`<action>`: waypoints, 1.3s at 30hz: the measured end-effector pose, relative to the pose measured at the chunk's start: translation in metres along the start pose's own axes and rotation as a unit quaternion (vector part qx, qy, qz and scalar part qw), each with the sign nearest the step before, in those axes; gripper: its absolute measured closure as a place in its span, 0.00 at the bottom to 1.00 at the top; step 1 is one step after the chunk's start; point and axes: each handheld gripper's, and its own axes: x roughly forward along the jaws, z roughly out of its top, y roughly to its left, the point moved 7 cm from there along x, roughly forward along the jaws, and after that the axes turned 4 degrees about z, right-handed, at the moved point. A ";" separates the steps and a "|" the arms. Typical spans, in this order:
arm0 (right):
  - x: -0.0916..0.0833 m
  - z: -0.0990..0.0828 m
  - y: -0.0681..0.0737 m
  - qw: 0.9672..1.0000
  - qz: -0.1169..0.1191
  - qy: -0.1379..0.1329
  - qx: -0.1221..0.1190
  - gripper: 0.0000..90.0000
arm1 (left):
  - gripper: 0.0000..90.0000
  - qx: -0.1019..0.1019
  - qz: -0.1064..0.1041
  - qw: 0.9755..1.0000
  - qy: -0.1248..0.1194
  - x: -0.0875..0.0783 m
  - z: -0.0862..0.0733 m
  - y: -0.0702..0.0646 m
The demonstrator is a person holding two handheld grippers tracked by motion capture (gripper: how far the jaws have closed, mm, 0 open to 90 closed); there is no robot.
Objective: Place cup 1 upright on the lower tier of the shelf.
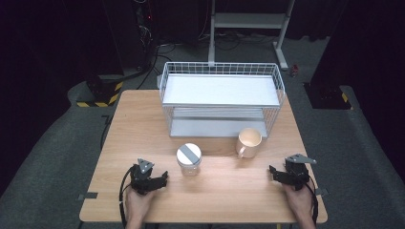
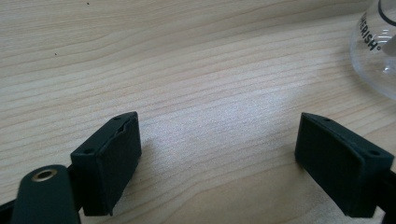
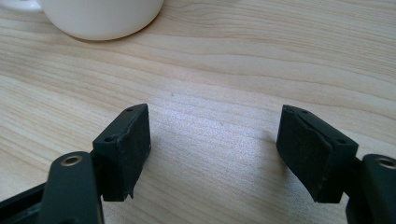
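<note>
Left gripper [image 1: 162, 179] rested on wooden table [image 1: 143, 124] near front-left edge, jaws spread apart, nothing between them. Glass jar [image 1: 189, 160] with white lid, grey stripe, stood upright just beside it, toward centre; jar's clear wall also at top right corner in left gripper view [image 2: 378, 51]. Right gripper [image 1: 273, 172] rested near front-right edge, jaws likewise apart, empty. Cream mug [image 1: 249, 142] stood upright near it, before white wire rack [image 1: 222, 98].

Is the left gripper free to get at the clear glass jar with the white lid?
Probably yes: the left gripper is open, and only bare wooden table separates it from the glass jar.
</note>
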 end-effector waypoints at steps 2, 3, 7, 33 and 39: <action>0.000 0.000 0.000 1.000 0.000 0.000 0.000 0.29 | 0.17 -0.002 0.000 1.000 0.000 0.000 0.000 0.000; 0.000 0.000 0.000 1.000 0.000 0.000 0.000 0.29 | 0.17 -0.002 0.001 1.000 0.000 0.000 0.000 0.000; 0.000 0.000 0.000 1.000 0.000 0.000 0.000 0.29 | 0.17 -0.001 -0.001 1.000 0.000 -0.001 0.000 -0.001; 0.000 0.000 0.000 1.000 0.000 0.000 0.000 0.29 | 0.13 0.008 -0.038 0.999 -0.018 -0.019 -0.002 -0.022; 0.000 0.000 0.000 1.000 0.000 0.000 0.000 0.29 | 0.11 0.017 -0.052 0.998 -0.023 -0.023 0.000 -0.033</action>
